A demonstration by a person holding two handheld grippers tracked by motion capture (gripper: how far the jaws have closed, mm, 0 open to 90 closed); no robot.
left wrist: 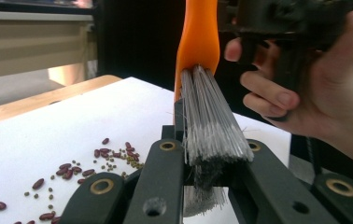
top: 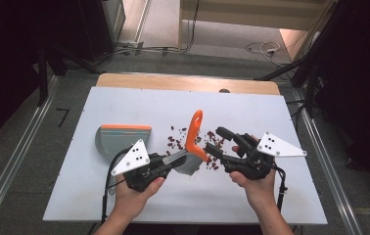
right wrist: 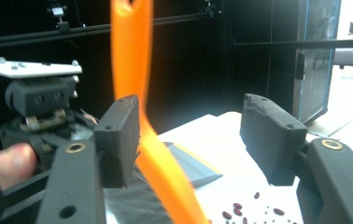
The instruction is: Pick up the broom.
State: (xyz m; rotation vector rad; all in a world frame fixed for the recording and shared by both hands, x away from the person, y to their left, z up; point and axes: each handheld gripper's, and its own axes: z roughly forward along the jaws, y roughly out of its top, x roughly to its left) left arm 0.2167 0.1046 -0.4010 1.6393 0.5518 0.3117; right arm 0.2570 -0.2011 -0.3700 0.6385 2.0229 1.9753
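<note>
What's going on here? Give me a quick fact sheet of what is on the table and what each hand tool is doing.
Work in hand: a hand brush passed between two hand-held grippers
Left gripper: shut on the grey bristles
Right gripper: jaws apart around the orange handle; one pad looks to be against it
Spill: red beans and small green ones scattered on the white table
Dustpan: grey with orange edge, lying left of the brush, untouched

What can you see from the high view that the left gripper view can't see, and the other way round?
High view alone: the grey dustpan with its orange edge, and the whole white table. Left gripper view alone: the left gripper shut on the brush bristles, seen close. Both: the orange brush handle, the scattered beans and the person's right hand.
</note>
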